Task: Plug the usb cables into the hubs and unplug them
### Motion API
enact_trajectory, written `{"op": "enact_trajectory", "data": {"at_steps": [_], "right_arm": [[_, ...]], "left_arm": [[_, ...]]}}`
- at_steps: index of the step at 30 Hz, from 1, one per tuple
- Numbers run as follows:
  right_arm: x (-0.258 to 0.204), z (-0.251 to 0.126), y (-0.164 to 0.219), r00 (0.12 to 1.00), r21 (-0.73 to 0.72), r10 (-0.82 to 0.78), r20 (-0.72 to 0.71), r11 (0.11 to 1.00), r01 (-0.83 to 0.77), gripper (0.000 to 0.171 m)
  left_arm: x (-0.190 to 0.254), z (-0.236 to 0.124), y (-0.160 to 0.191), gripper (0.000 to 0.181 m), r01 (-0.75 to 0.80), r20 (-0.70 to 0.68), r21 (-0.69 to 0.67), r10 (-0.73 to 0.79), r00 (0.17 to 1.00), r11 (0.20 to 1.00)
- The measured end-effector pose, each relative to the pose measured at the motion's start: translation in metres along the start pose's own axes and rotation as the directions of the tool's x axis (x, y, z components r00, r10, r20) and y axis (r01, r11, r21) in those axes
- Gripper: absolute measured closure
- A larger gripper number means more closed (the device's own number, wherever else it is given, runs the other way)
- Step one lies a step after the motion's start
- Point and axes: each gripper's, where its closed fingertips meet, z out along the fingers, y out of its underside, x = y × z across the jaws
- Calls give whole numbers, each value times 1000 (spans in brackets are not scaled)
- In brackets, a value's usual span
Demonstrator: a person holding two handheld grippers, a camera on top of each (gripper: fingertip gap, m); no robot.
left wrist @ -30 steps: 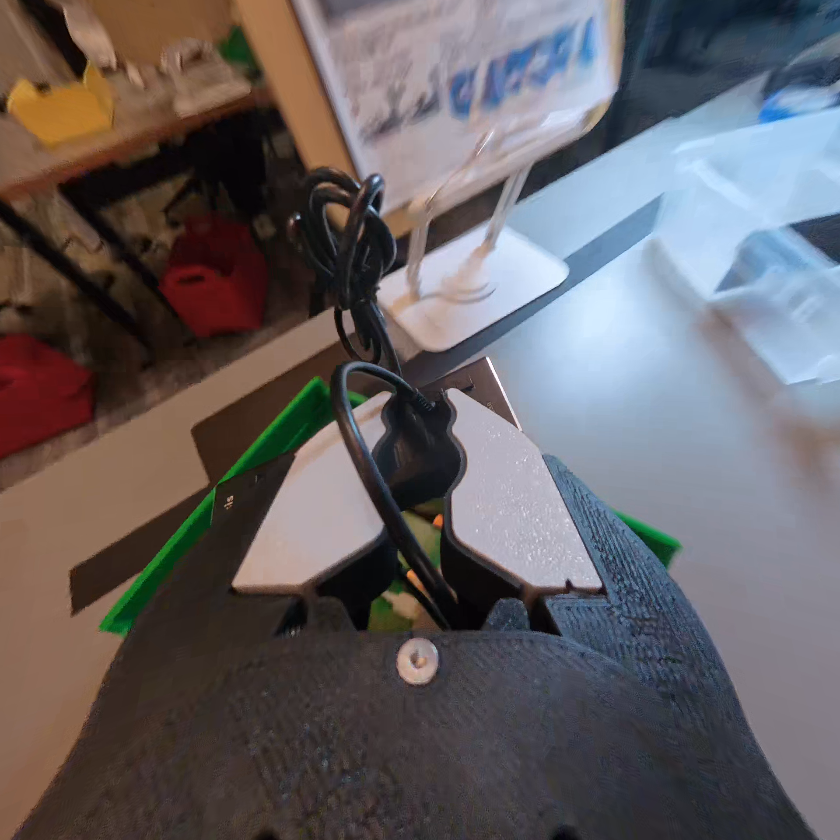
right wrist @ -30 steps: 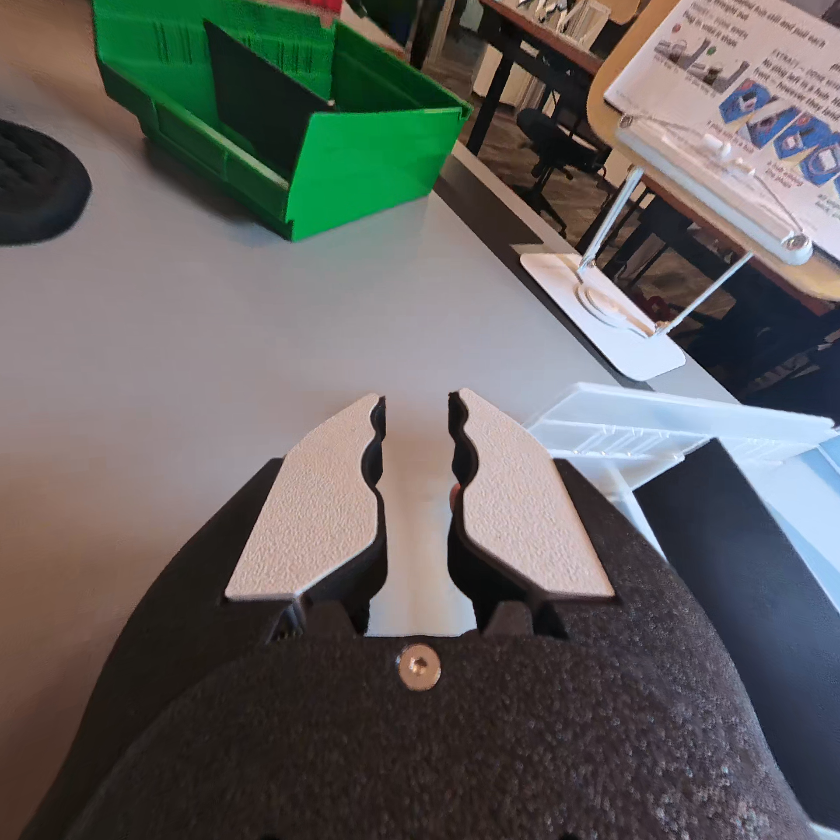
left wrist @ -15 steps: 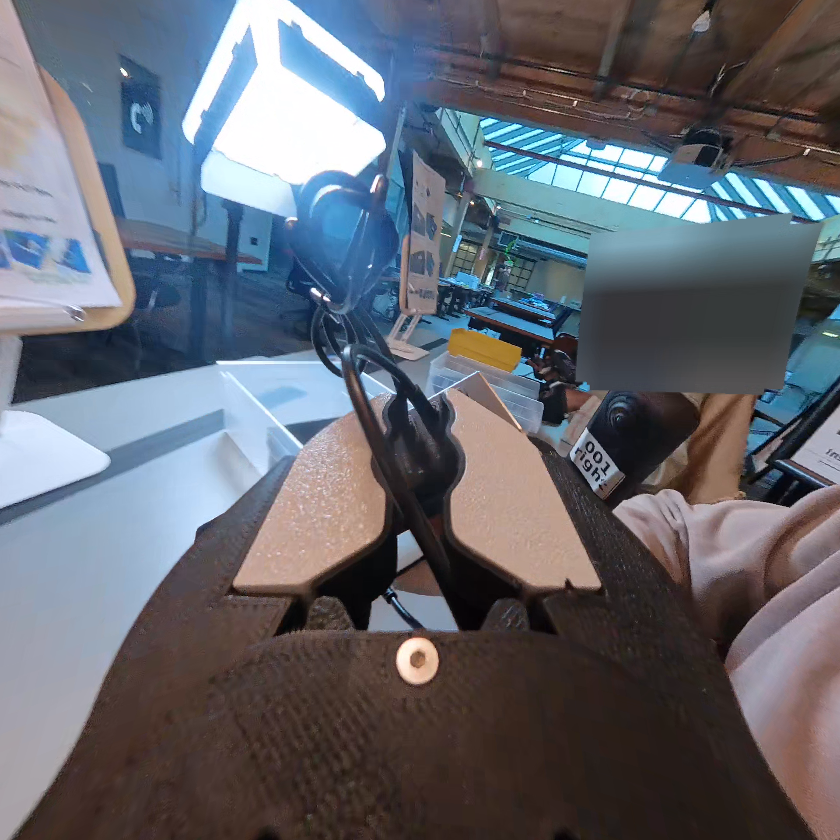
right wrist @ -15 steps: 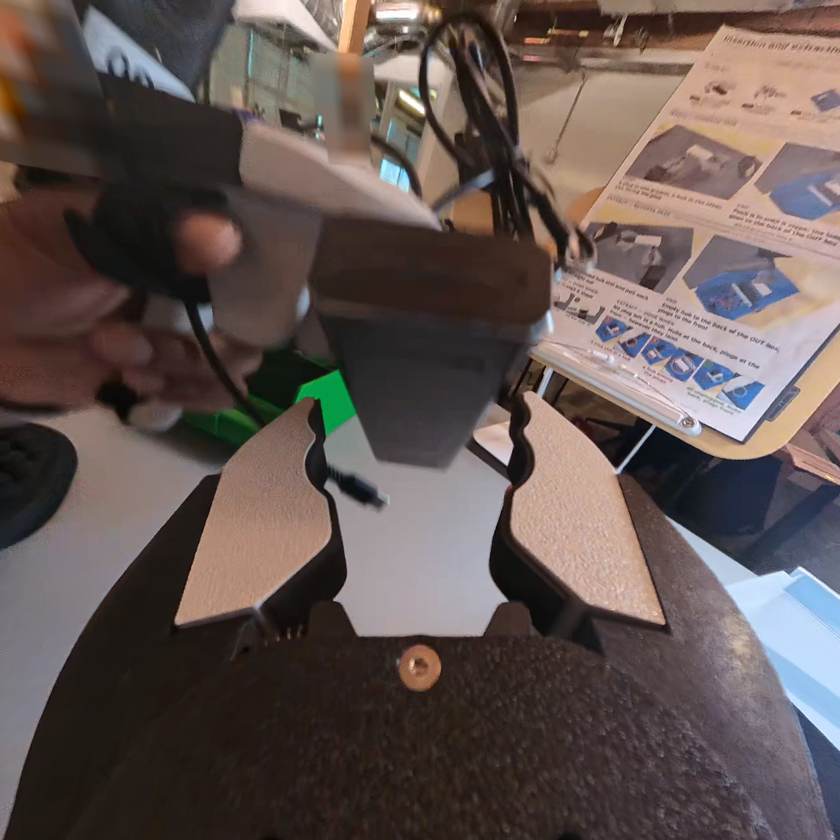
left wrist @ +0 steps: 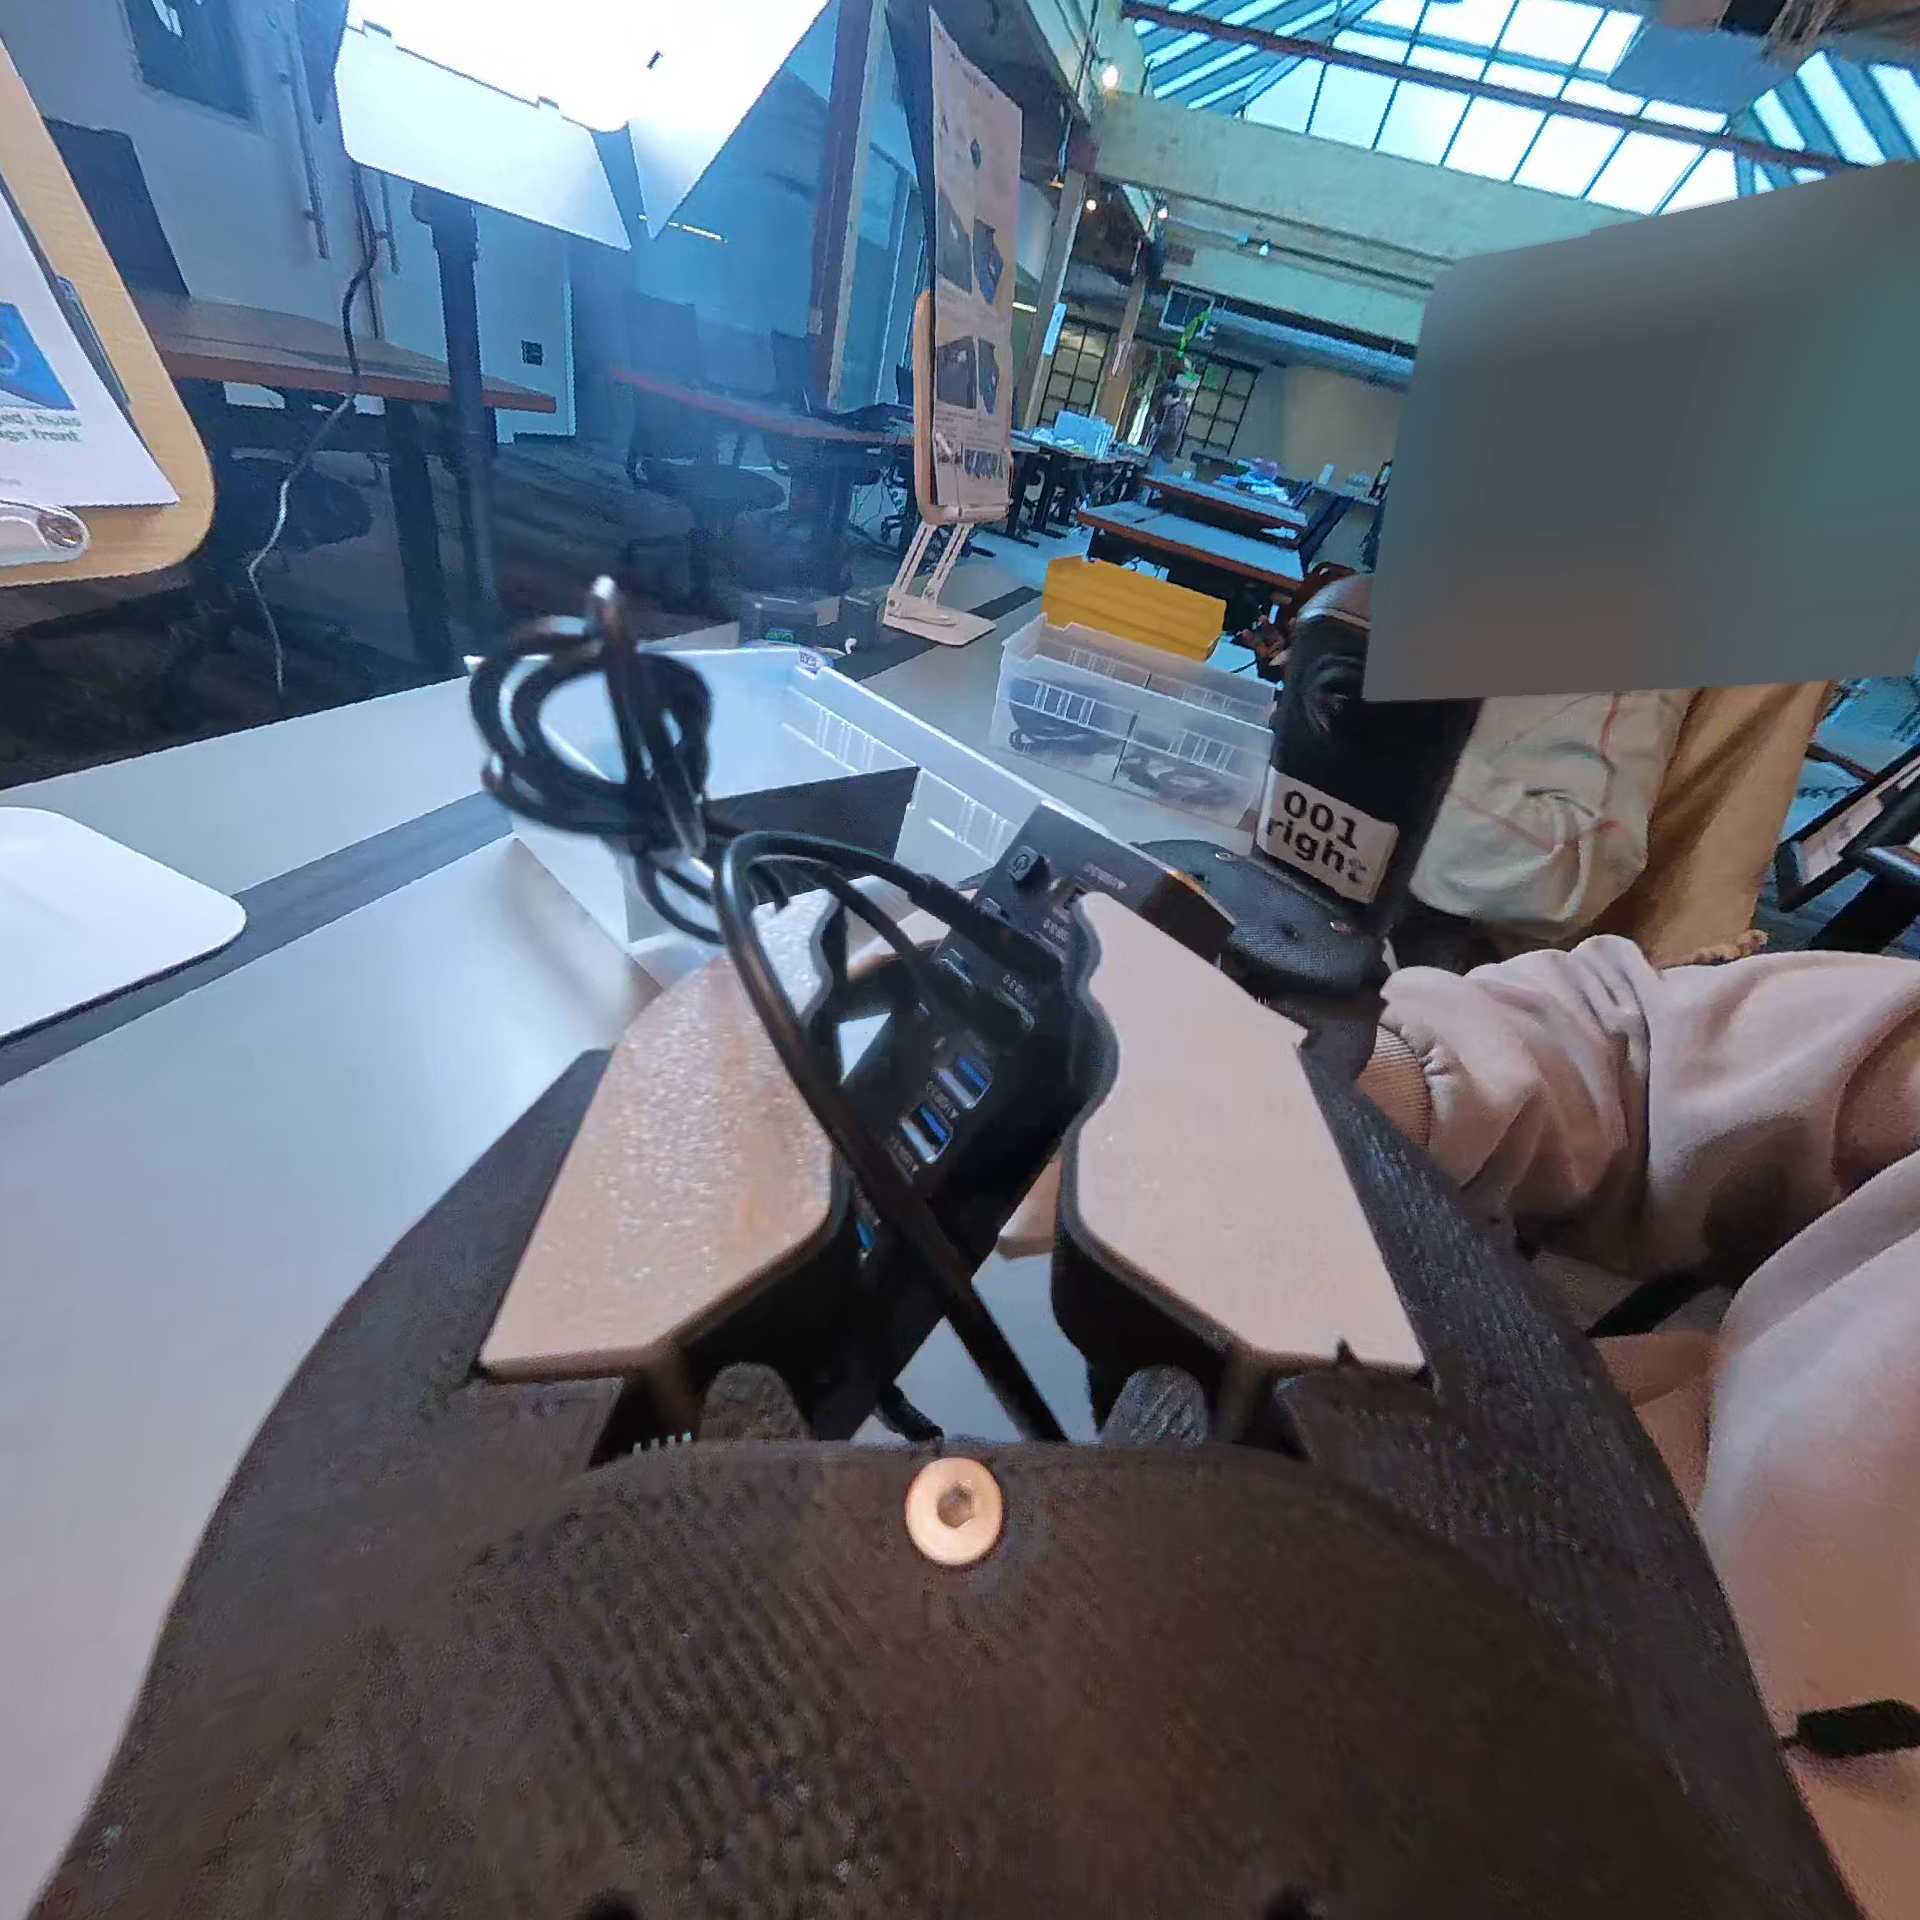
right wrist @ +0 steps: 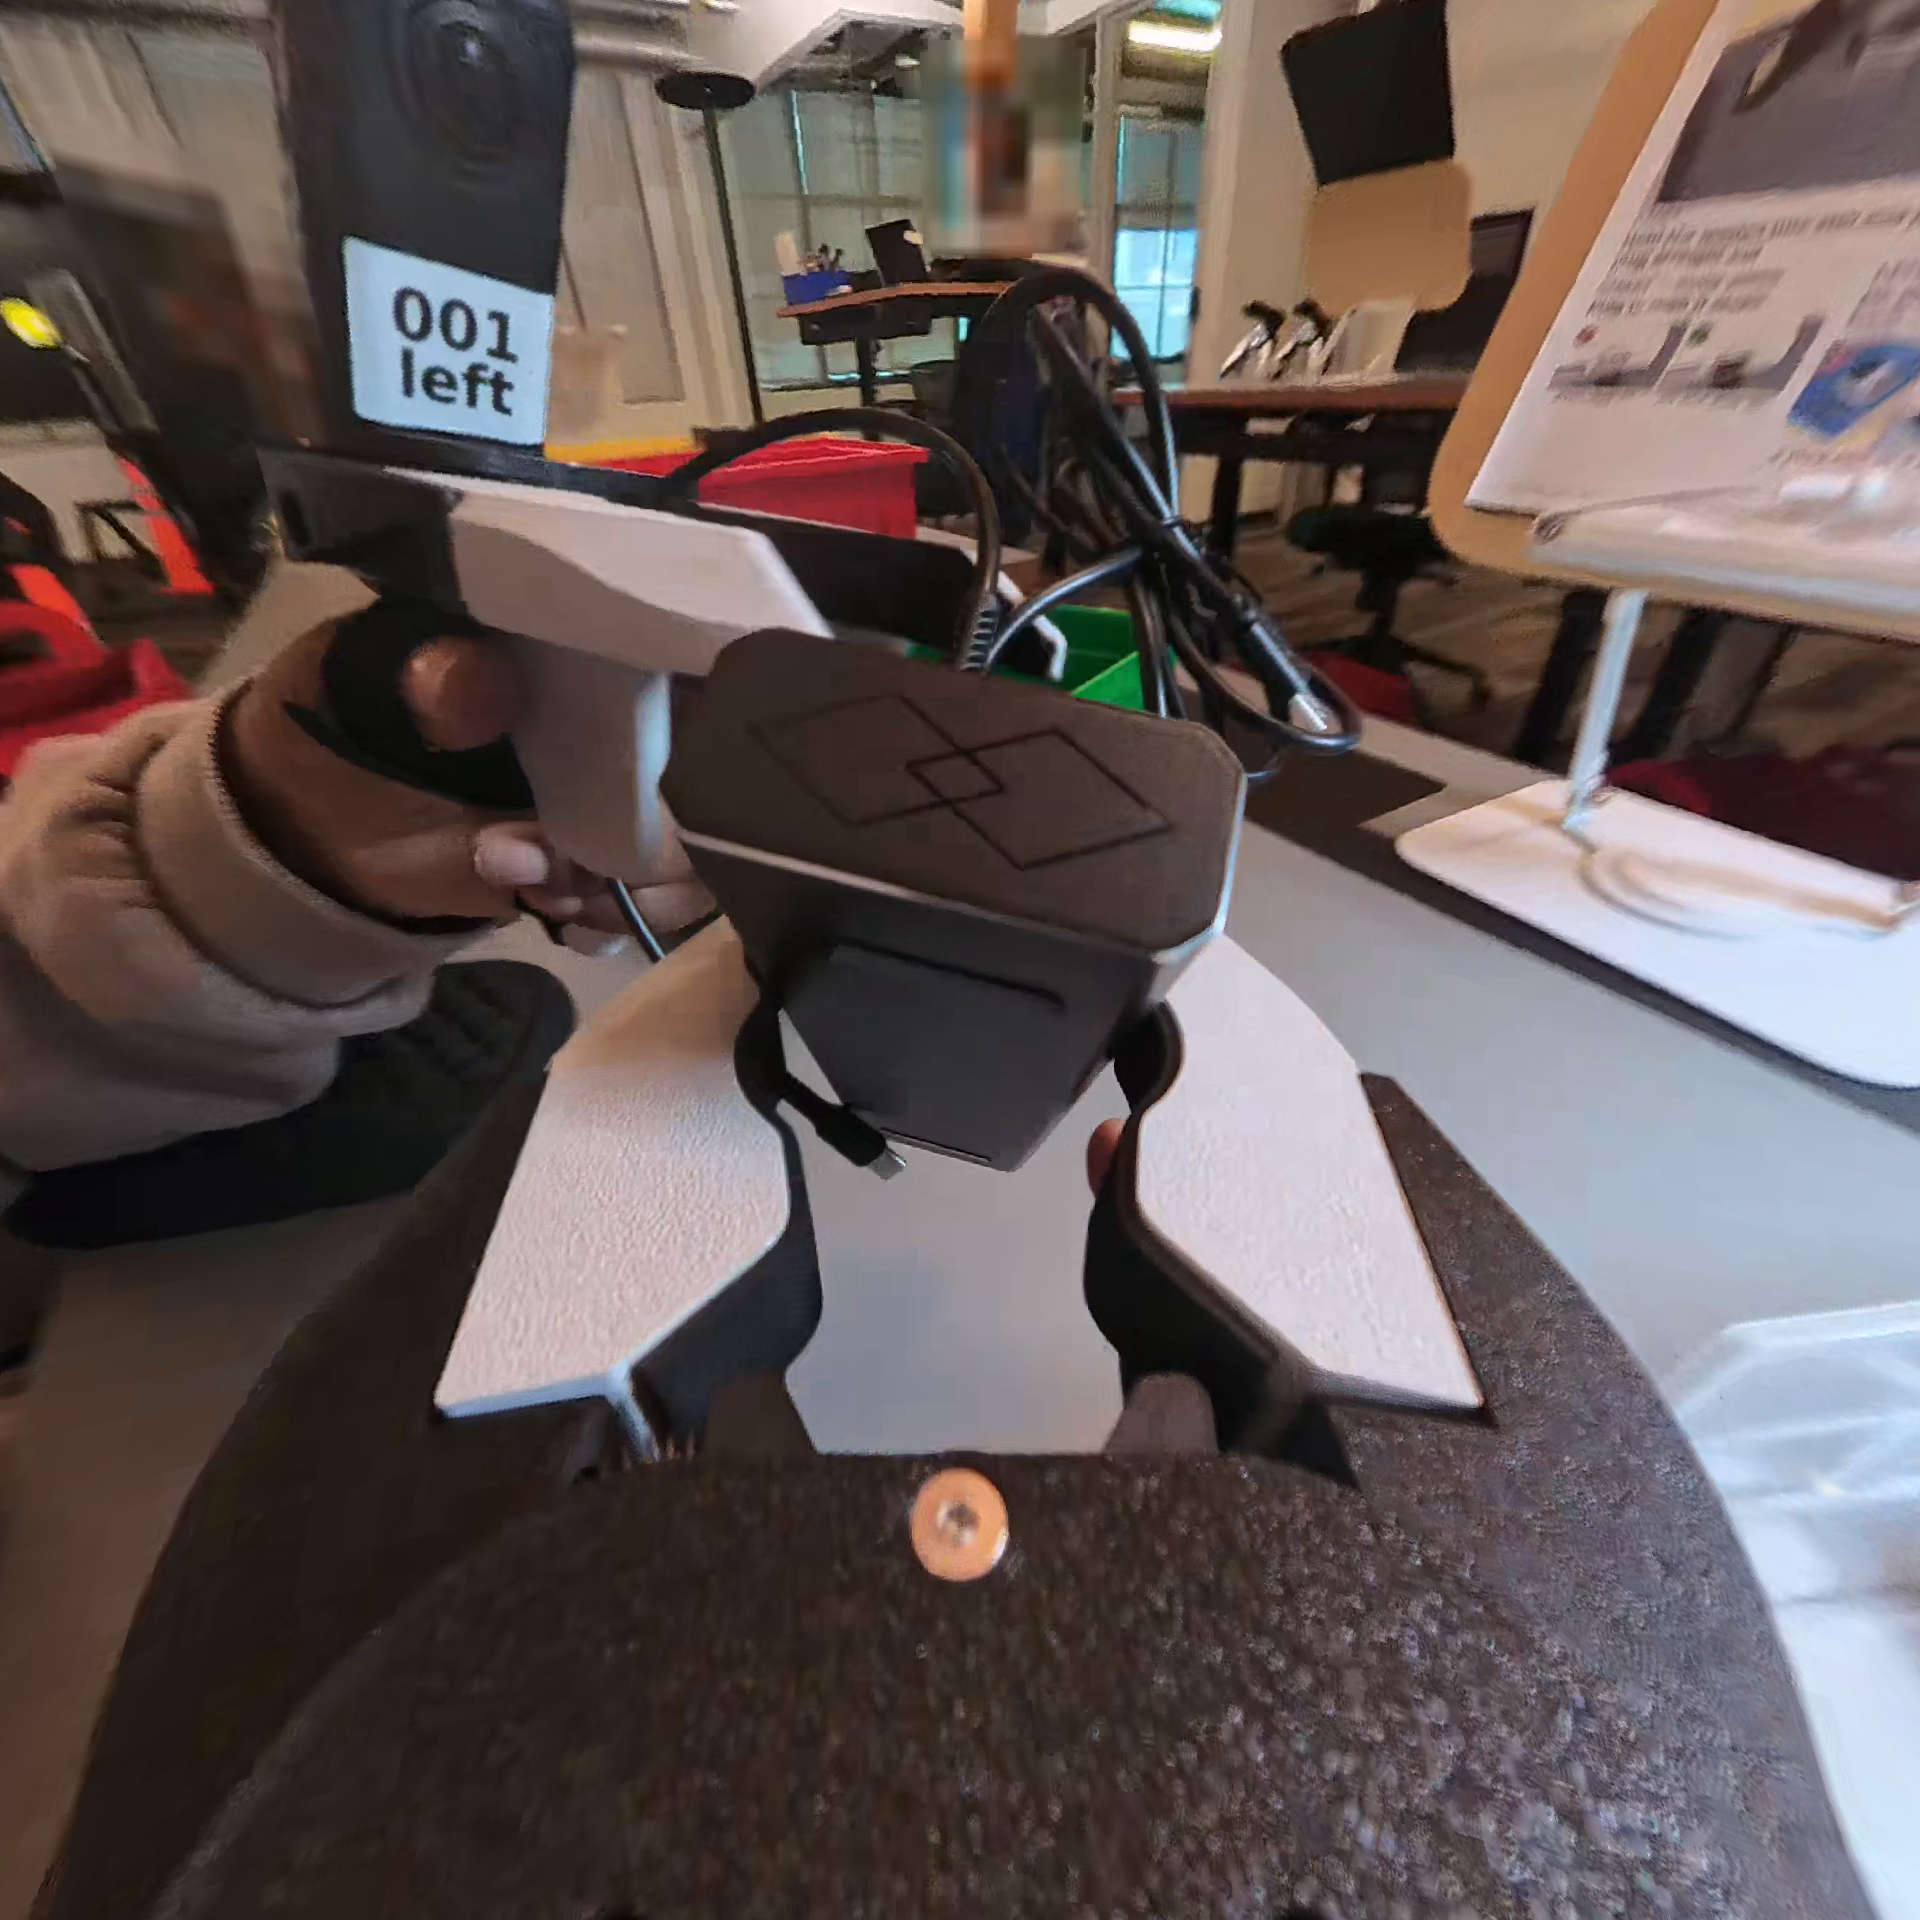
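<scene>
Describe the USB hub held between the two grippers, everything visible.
The USB hub is a dark, matte, wedge-shaped box with a diamond line pattern on one broad face and a metallic rim. The left wrist view shows a row of ports, some blue, on its narrow side. It hangs tilted above the table, between the fingers of the right gripper and the left gripper. A black cable crosses it. Which one grips is unclear.

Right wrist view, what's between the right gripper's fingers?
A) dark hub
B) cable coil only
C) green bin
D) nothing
A: the lower end of the hub sits between the spread fingers of the right gripper, with the cable looped behind it.
</scene>
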Motion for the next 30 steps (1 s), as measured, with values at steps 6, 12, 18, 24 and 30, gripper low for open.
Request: {"op": "enact_trajectory", "data": {"at_steps": [6, 12, 18, 24, 30], "right_arm": [[23, -9, 11, 928, 0, 365, 72, 931, -366, 109], [63, -18, 2, 839, 132, 544, 1, 832, -539, 107], [57, -17, 2, 782, 158, 623, -9, 774, -614, 108], [57, -20, 8, 759, 120, 651, -21, 755, -645, 108], [52, -18, 11, 750, 111, 657, -78, 753, -648, 108]], "left_arm": [[-32, -46, -41, 121, -289, 309, -4, 276, 910, 957], [19, -29, -12, 128, -585, 285, -210, 621, 730, 784], [-13, 28, 61, 123, -691, 253, -530, 869, 426, 493], [-49, 32, 77, 112, -699, 254, -566, 899, 356, 437], [-67, 32, 90, 105, -674, 212, -681, 958, 193, 287]]}}
